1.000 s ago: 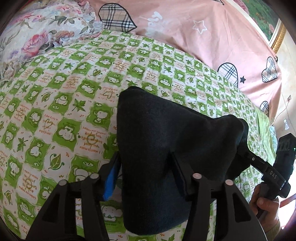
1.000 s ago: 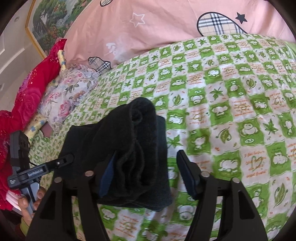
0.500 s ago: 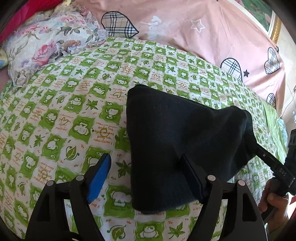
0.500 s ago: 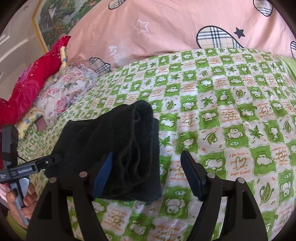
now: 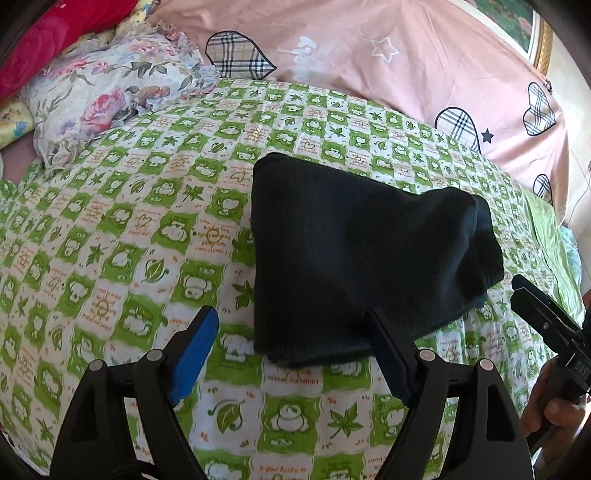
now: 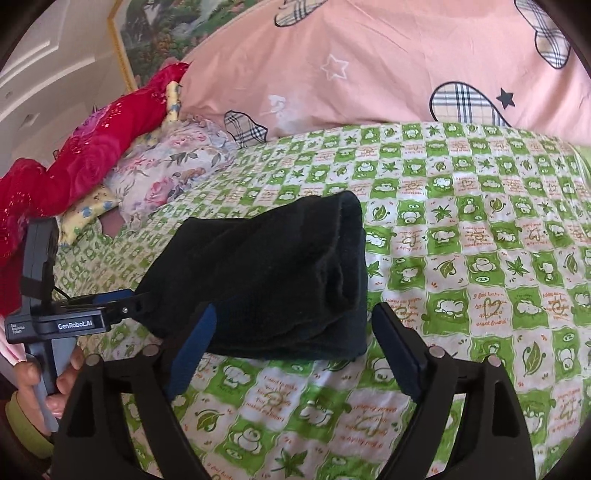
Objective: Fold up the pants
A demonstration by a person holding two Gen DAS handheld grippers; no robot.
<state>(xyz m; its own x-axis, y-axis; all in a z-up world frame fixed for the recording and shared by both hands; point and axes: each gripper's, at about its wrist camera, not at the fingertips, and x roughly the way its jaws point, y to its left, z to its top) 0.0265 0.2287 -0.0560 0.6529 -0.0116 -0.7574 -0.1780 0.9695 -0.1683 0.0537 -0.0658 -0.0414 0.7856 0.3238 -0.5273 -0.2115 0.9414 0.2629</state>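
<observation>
The black pants [image 5: 354,258] lie folded into a compact bundle on the green-and-white checked bedspread [image 5: 122,258]. My left gripper [image 5: 295,350] is open, just in front of the bundle's near edge, empty. My right gripper [image 6: 295,347] is open at the bundle's [image 6: 273,280] other end, empty. Each gripper shows in the other's view: the right one at the right edge [image 5: 546,325], the left one at the left edge [image 6: 74,321], its fingers close to the bundle's left end.
A pink quilt with plaid hearts [image 5: 388,66] lies along the back. A floral pillow [image 5: 110,96] and red bedding [image 6: 85,147] are at the left. A framed picture [image 6: 155,33] hangs on the wall.
Both grippers have let go of the pants and pulled back toward me. The bundle now rests on the bedspread by itself.
</observation>
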